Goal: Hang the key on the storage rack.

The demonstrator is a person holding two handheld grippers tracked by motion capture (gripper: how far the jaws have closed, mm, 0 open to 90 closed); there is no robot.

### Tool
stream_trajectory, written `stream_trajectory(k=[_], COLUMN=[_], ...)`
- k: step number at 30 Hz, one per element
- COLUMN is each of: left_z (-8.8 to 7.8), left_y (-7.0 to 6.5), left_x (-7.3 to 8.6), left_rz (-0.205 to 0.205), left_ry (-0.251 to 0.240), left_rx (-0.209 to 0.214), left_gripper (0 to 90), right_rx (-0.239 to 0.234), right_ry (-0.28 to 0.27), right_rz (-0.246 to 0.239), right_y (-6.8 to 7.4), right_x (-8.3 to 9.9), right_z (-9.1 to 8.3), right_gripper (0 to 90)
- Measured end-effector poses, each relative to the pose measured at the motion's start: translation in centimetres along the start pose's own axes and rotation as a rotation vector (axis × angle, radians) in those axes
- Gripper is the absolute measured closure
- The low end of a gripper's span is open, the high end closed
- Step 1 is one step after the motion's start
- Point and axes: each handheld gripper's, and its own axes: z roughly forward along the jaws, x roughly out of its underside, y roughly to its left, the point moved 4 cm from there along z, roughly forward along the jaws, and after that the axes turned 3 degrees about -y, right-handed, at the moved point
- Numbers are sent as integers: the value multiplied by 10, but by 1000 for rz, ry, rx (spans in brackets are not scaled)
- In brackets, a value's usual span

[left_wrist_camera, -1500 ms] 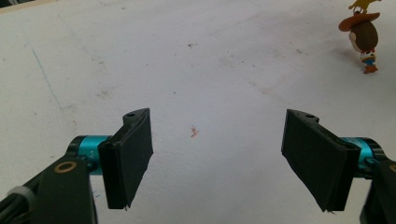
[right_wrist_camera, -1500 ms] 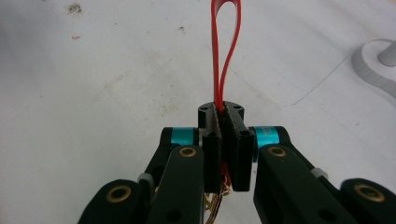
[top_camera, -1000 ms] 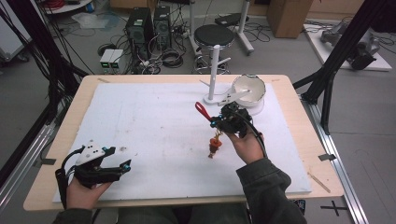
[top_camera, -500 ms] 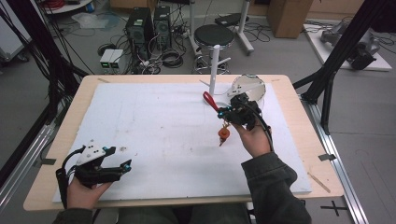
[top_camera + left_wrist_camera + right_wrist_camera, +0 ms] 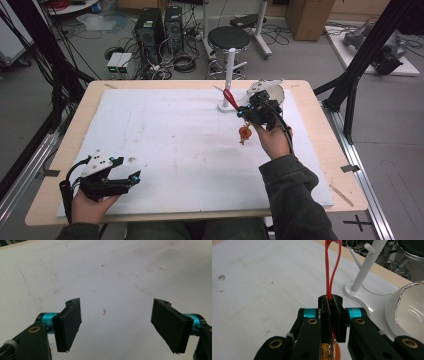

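Note:
My right gripper (image 5: 248, 111) (image 5: 333, 315) is shut on a red cord loop (image 5: 229, 98) (image 5: 333, 267), held above the white mat at the right. The loop sticks out ahead of the jaws toward a white peg stand (image 5: 229, 75) (image 5: 365, 267). Under the gripper hangs an orange ornament (image 5: 244, 132) (image 5: 332, 353) on the same cord. My left gripper (image 5: 127, 169) (image 5: 120, 322) rests at the near left of the mat, jaws wide open with nothing between them.
A white bowl (image 5: 274, 90) (image 5: 409, 310) sits just right of the stand's base, behind my right gripper. The white mat (image 5: 170, 140) covers most of the wooden table (image 5: 325, 145). Beyond the table's far edge are a stool, computer cases and cables on the floor.
My right gripper has risen and moved toward the far right with the cord and ornament, bringing the loop close to the peg stand. The left gripper has not moved.

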Motion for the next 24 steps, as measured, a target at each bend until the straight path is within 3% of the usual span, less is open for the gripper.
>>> stream_trajectory(k=[17, 24], left_z=[0, 0], left_y=[-1, 0], left_x=[0, 0], left_rz=[-2, -1], left_ry=[-2, -2], left_rx=[-1, 0], left_gripper=[246, 246], right_rx=[86, 96], right_ry=[18, 26], right_rz=[16, 20], right_y=[-25, -28], right_x=[-16, -22], right_z=[15, 23], right_gripper=[865, 865])
